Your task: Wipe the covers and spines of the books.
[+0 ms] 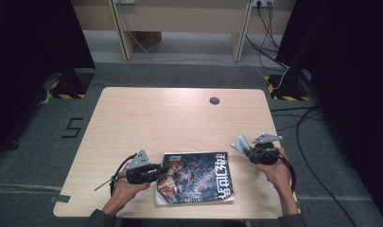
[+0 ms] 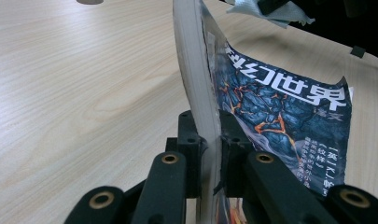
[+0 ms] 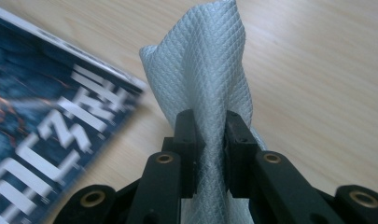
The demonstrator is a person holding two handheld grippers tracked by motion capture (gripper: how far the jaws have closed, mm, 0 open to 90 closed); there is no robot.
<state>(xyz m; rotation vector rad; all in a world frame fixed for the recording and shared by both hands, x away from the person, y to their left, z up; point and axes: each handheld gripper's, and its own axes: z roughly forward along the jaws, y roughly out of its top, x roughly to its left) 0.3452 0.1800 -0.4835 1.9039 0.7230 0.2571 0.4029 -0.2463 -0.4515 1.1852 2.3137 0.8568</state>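
A magazine (image 1: 196, 177) with a dark blue illustrated cover lies at the front middle of the wooden table (image 1: 179, 118). My left gripper (image 1: 156, 171) is shut on its left edge. In the left gripper view the jaws (image 2: 207, 140) pinch the page stack, which stands lifted and curved above the magazine cover (image 2: 280, 107). To the right of the magazine, my right gripper (image 1: 248, 150) is shut on a pale quilted cloth (image 1: 240, 143) and holds it off the table. The cloth (image 3: 205, 70) rises folded between the right gripper's pads (image 3: 210, 154), with the magazine's corner (image 3: 46, 107) to the left.
A round grommet hole (image 1: 214, 100) sits near the table's far edge. Cables (image 1: 302, 123) trail on the floor to the right. Black curtains hang on both sides, and a desk frame (image 1: 179, 28) stands behind. The far half of the table is bare wood.
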